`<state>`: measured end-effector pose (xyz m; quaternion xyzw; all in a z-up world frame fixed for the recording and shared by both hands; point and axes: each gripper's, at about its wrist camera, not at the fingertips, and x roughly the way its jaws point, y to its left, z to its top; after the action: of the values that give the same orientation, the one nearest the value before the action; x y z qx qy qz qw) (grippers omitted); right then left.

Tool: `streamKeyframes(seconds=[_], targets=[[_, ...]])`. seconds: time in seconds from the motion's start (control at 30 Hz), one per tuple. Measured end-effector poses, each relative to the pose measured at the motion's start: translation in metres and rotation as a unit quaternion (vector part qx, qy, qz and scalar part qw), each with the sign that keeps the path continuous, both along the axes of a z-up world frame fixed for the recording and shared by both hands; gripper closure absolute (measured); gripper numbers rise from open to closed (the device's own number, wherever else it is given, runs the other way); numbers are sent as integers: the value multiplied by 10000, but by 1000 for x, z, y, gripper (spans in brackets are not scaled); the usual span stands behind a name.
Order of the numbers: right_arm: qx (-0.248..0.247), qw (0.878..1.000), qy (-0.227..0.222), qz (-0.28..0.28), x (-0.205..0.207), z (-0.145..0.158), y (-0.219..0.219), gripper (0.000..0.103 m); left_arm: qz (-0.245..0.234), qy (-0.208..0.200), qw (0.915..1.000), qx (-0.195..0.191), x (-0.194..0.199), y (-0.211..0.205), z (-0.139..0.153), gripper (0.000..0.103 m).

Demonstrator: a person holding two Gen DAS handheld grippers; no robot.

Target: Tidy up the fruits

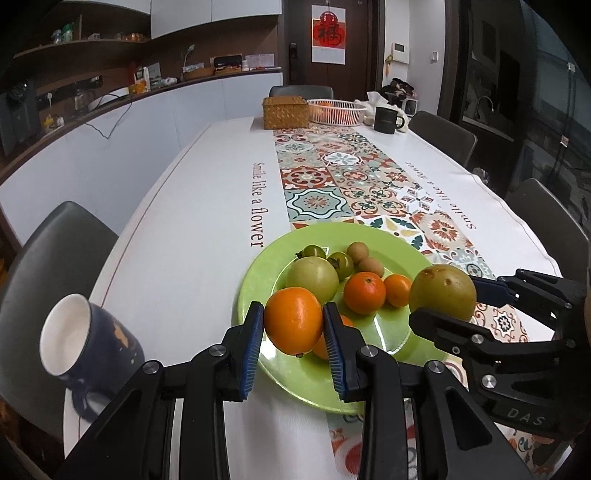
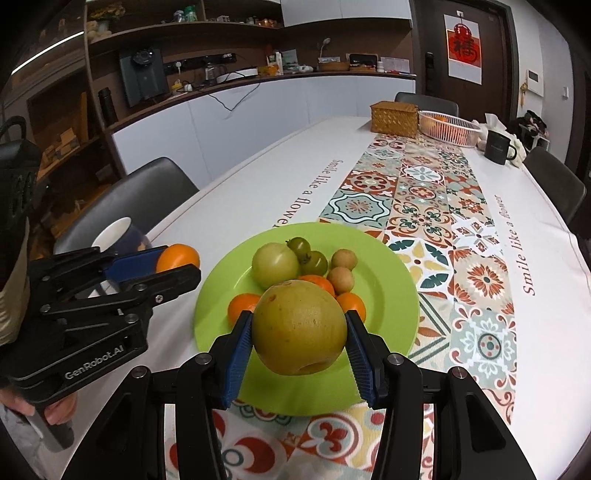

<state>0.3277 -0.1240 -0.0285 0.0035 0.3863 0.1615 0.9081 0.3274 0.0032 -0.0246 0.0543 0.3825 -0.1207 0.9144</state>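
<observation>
- At the near edge of the white-clothed desk (image 1: 207,206), a strip of patterned tile-print runner (image 2: 424,192) passes down its middle, with "Smile like a flower" printed along each side.
- The left gripper (image 1: 293,325) has its blue-padded jaws clamped on a round orange citrus fruit (image 1: 293,320), held above the near rim of the round lime-green plate (image 1: 402,254).
- The right gripper (image 2: 299,326) has its jaws clamped on a large yellow-green round pear (image 2: 300,326), also held over the plate's near part.
- Left of the plate lies a dark blue mug with a white inside (image 1: 88,338), tipped toward the camera.
- On the plate rest a pale green round fruit (image 2: 275,264), two small dark green tomatoes (image 2: 306,254), two small tan round fruits (image 2: 341,267) and small oranges (image 1: 365,293), all close together.
- At the far end stand a woven straw box (image 1: 285,110), a white slatted basket (image 1: 336,110) just beside it, and a black mug (image 1: 386,119).
- Dark grey chairs (image 1: 62,251) ring the desk; a white counter with wooden shelves (image 2: 236,96) runs along the wall, and a red poster (image 1: 328,33) hangs by a dark door.
</observation>
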Motion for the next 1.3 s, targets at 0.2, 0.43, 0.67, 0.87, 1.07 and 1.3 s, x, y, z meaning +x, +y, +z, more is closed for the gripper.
streamKeyframes(seconds=[0.2, 0.43, 0.67, 0.87, 1.07, 1.3], targets=[[6, 9999, 97, -113, 9, -9, 3, 53, 16, 250, 9996, -131, 20, 3, -15, 71], [-12, 9996, 216, -187, 16, -19, 6, 53, -48, 447, 9988, -173, 33, 0, -29, 70], [-45, 9993, 290, -223, 19, -27, 4, 53, -166, 481, 9987, -64, 36, -7, -33, 60], [-58, 9995, 77, -299, 12, -20, -1, 41, -61, 296, 9994, 140, 24, -7, -22, 45], [-142, 9985, -91, -517, -4, -8, -12, 41, 196, -135, 9988, 438, -5, -2, -1, 36], [-292, 9951, -416, -850, -39, 19, -27, 34, 540, -606, 9956, 468, -53, 3, 33, 22]])
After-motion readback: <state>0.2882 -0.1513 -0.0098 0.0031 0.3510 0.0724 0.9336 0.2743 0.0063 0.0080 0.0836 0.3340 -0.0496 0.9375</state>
